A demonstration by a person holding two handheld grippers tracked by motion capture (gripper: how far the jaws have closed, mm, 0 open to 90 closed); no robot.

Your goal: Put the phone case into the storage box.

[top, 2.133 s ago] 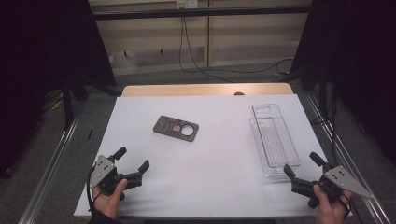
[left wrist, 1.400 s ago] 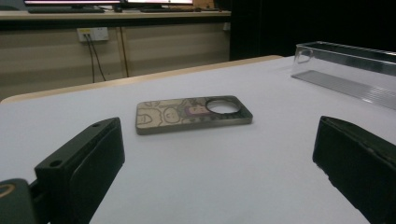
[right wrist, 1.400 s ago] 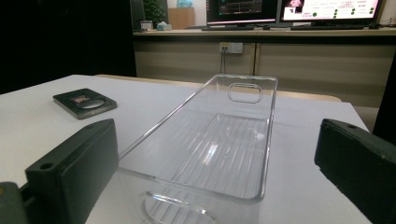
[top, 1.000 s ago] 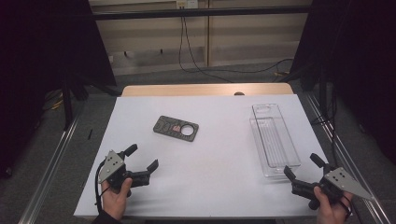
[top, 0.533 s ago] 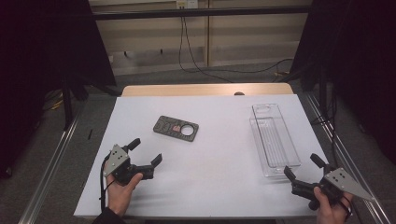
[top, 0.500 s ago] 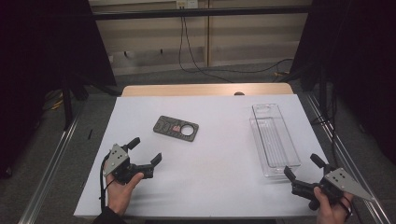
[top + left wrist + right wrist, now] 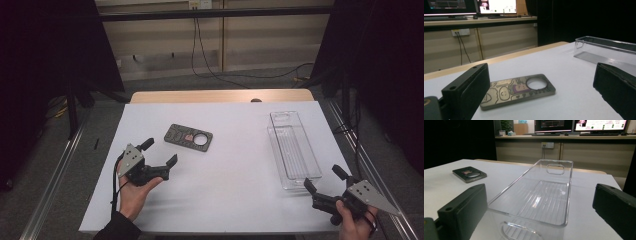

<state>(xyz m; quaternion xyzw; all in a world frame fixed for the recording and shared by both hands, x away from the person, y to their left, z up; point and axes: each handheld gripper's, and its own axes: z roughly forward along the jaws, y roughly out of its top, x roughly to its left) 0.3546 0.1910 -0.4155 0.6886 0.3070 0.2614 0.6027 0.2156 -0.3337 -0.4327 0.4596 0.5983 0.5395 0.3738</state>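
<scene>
Left hand is palm-up under the left gripper (image 7: 159, 152), jaws spread wide and aimed at the dark phone case (image 7: 188, 137), which lies flat mid-table just ahead of them, not touching. Right gripper (image 7: 324, 180) sits low at the near right corner, jaws also wide apart, pointing at the clear plastic tray (image 7: 292, 148).
</scene>
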